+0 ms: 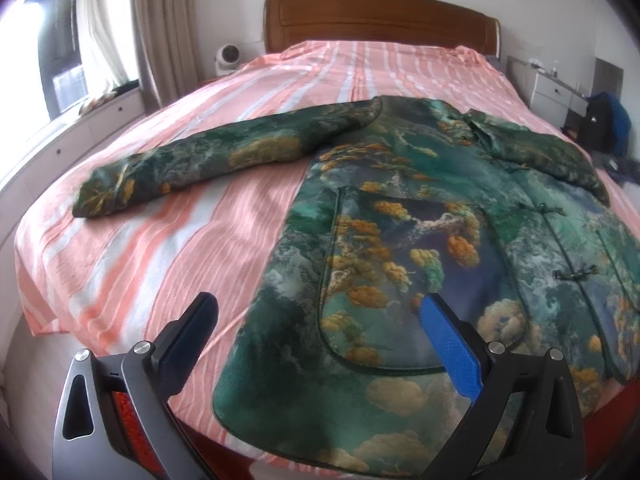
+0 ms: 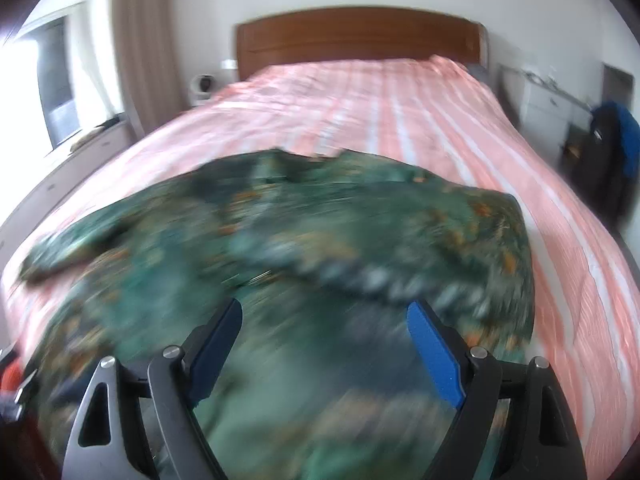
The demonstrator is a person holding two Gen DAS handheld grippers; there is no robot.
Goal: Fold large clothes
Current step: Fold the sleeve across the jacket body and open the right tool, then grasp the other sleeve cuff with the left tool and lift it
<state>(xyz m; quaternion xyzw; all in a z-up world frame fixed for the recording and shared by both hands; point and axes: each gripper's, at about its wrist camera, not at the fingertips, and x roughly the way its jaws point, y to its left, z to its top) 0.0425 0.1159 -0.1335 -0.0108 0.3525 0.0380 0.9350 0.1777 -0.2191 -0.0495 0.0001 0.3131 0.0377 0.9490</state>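
A large green jacket (image 1: 420, 232) with yellow and orange flower print lies front up on the pink striped bed (image 1: 152, 248). Its left sleeve (image 1: 208, 160) stretches out flat toward the left; the right sleeve is folded in over the chest. My left gripper (image 1: 318, 312) hovers open above the jacket's lower left hem, nothing between its fingers. In the right wrist view the jacket (image 2: 320, 240) is motion-blurred. My right gripper (image 2: 324, 316) is open above the jacket's lower part, holding nothing.
A wooden headboard (image 1: 380, 20) stands at the far end. A white cabinet (image 1: 556, 92) and a dark bag with blue cloth (image 1: 604, 120) sit to the right of the bed. A window (image 1: 60, 64), curtain and low white drawers line the left side.
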